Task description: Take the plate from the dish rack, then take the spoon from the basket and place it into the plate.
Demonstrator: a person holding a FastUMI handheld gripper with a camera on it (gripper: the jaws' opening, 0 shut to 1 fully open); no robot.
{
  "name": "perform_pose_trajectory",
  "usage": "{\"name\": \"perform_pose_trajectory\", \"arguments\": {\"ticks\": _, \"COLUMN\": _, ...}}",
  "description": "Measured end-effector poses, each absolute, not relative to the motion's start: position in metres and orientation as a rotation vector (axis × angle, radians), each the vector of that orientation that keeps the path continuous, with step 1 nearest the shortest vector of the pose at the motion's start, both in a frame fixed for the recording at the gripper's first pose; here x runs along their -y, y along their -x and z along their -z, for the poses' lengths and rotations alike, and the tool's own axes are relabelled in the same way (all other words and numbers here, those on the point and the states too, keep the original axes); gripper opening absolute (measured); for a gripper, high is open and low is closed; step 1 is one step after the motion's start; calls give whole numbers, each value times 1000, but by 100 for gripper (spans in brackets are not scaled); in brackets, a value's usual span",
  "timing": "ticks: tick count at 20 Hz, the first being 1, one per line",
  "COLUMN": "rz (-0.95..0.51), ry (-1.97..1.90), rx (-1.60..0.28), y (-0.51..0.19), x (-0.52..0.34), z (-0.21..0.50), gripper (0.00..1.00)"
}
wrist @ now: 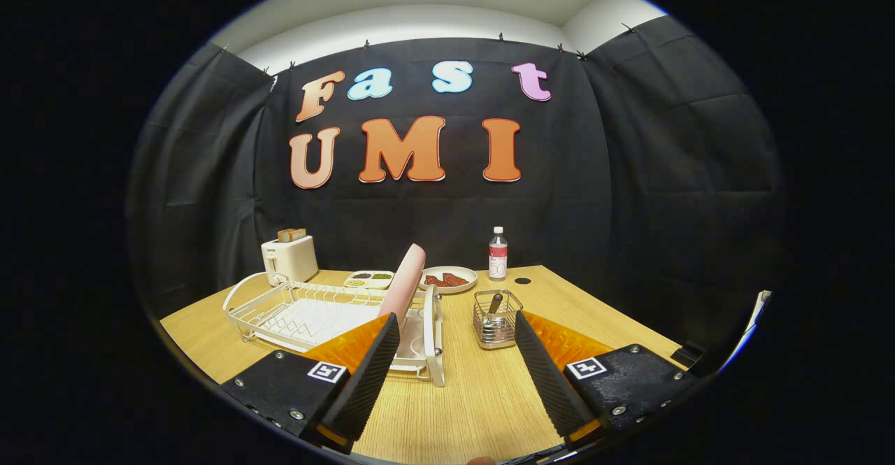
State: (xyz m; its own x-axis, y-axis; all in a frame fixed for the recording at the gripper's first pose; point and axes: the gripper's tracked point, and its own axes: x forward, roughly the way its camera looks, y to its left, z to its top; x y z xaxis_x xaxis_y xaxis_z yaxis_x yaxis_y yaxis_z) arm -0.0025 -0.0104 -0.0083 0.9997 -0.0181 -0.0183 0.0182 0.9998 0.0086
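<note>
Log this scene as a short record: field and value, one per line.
gripper: jaws open, holding nothing, above the table
plate: pink, upright on edge in the dish rack, beyond the left finger
spoon: standing in the wire basket, ahead between the fingers
behind: toaster, bottle, dish of food, divided tray
task stage: plate not yet taken

Gripper view, fisheye camera riding on the gripper (pixel 458 374), looking forward along its spread, empty jaws, low over the near edge of the worktop (pixel 475 395), facing the booth's back wall, dish rack (pixel 314 315) and basket (pixel 496 319) close ahead
</note>
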Motion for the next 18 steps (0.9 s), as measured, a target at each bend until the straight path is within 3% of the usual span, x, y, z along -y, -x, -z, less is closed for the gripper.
{"name": "perform_pose_trajectory", "arguments": {"ticks": 18, "rz": 12, "ry": -83, "rx": -37, "y": -46, "x": -4, "z": -16, "gripper": 98}}
